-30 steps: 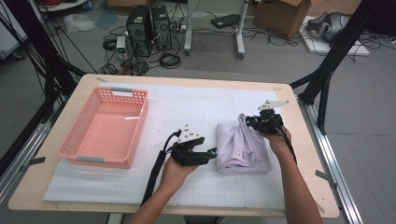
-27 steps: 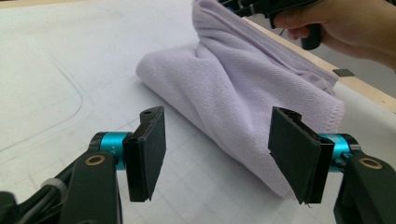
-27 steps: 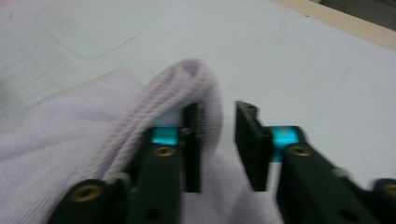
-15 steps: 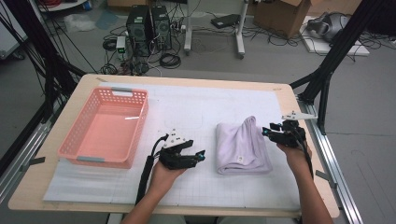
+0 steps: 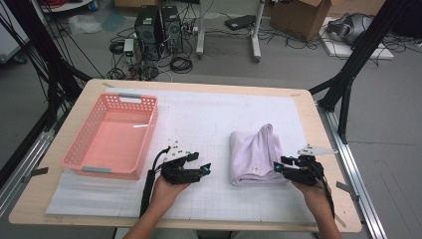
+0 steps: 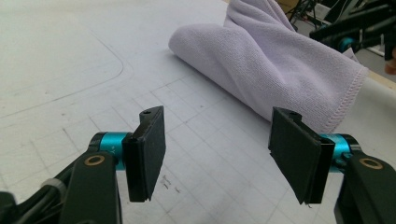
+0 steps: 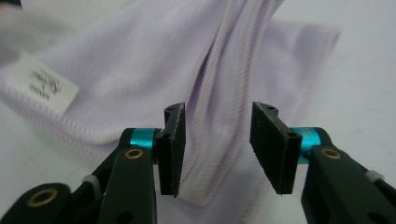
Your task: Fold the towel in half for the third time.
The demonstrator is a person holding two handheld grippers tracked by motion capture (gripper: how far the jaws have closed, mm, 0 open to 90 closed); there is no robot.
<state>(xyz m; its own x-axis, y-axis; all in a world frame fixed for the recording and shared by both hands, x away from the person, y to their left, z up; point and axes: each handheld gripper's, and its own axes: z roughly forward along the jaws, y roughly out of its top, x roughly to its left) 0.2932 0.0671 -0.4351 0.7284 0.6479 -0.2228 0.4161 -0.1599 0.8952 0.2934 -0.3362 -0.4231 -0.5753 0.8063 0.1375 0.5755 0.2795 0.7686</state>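
Folded lilac towel (image 5: 255, 155) lying on the white mat (image 5: 199, 119) toward the right edge of the table (image 5: 318, 124), roughly midway between near and far edges; rounded fold along the near side, a raised ridge running up toward the far right. White label (image 7: 44, 87) sewn at the hem, visible in the right gripper view.

Right gripper (image 5: 281, 166) held low just beside the towel's near right corner, pointing left into the cloth. Jaws parted, having just been opening, with the towel's ridge (image 7: 219, 93) lying in the gap between them but no pad pressing on it; released, nothing grasped. Grey three-cornered plate (image 5: 316, 149) riding on top, hand (image 5: 313, 191) behind toward the near edge.

Left gripper (image 5: 205, 169) resting low over the bare mat, left of the towel and apart from it, pointing right toward it. Jaws standing wide, pads (image 6: 149, 149) clear of everything, only the mat's faint grid between them; released, empty. In the left gripper view, towel (image 6: 275, 70) ahead and to the right, with the other gripper's black arm (image 6: 355, 28) beyond it. Cable (image 5: 148, 184) trailing back along the forearm.

Pink basket (image 5: 144, 144) near the left edge of the table, well apart from the towel, just left of the left gripper.
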